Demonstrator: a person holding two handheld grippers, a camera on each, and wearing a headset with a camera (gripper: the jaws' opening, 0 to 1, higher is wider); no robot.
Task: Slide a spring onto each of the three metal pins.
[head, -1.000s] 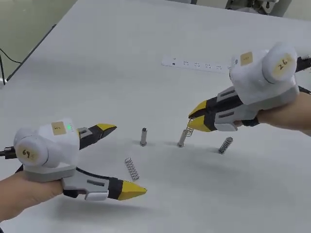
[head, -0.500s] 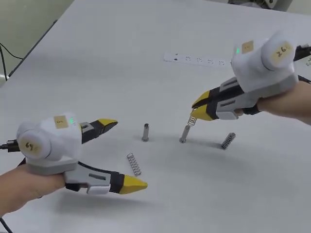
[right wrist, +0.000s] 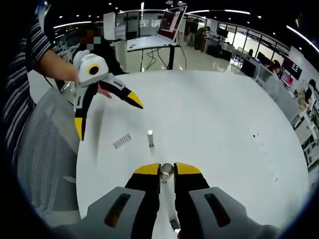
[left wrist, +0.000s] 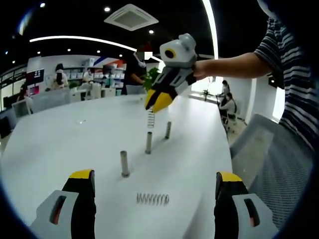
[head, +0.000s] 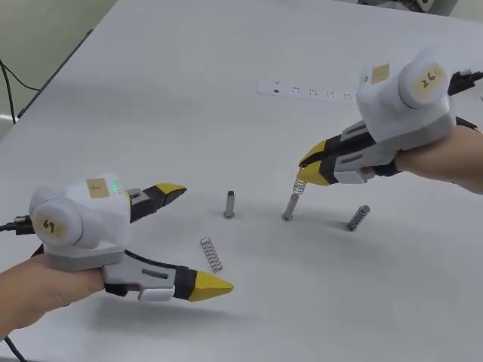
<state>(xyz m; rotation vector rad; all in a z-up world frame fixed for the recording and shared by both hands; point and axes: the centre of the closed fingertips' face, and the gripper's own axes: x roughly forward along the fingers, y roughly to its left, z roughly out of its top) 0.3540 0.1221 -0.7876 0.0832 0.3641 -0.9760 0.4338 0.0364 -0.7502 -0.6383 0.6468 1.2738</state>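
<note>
AT THE WORKBENCH: I am holding my left gripper [head: 204, 238] low at the near side of the white table [head: 151, 90]. Its jaws are spread wide and gripping nothing. The loose spring [head: 210, 254] is lying flat on the table just ahead of them. Just beyond it, the bare pin [head: 229, 204] is standing upright, waiting.

Farther on, my right gripper [head: 311, 172] is pinching the held spring [head: 299, 185] by its top coils, jaws nearly closed on it. Over the last second I have been lifting that spring from beside the middle pin [head: 290, 207] to a place above it. It is now hanging almost in line with the pin, its lower end at the pin's tip. I cannot tell whether the coils have caught over the tip yet. I judge the second threading is about to start, and it is calling for a straight descent.

To that pin's right, the far pin [head: 357, 219] is looking already sleeved by a spring.

The table is lying open all round the pins. The power strip [head: 309, 93] is sitting well beyond them, the table's left edge is well away, and my two grippers are working well apart.
</note>
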